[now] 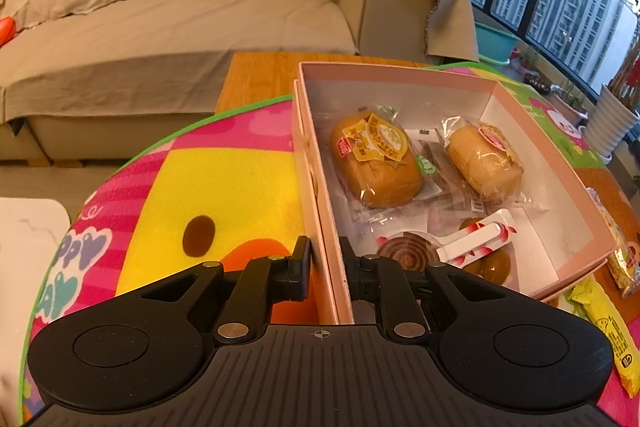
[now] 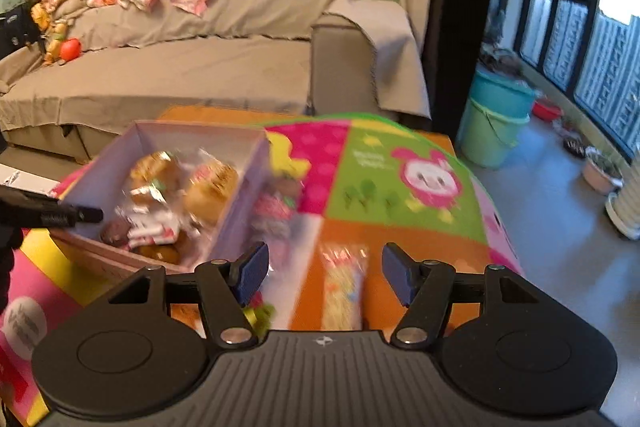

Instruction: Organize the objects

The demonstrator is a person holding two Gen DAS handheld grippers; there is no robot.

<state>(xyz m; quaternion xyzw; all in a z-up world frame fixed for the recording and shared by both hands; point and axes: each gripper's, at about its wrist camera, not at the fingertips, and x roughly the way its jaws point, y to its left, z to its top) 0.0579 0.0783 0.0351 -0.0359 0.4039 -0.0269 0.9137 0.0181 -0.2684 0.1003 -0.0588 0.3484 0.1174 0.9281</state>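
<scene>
Now, packet (image 2: 344,287): beside box (image 2: 244,187), long axis pointing away, between open right tongs (image 2: 324,275).
Left tongs (image 1: 325,259): gripping box wall.

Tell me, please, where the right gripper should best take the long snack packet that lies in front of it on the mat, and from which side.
Probably across the middle of the long snack packet, coming from above. It lies flat on the mat, lengthwise between the fingers of the open right gripper, so its narrow width fits the gap. The view is blurred, so its details are unclear.
</scene>
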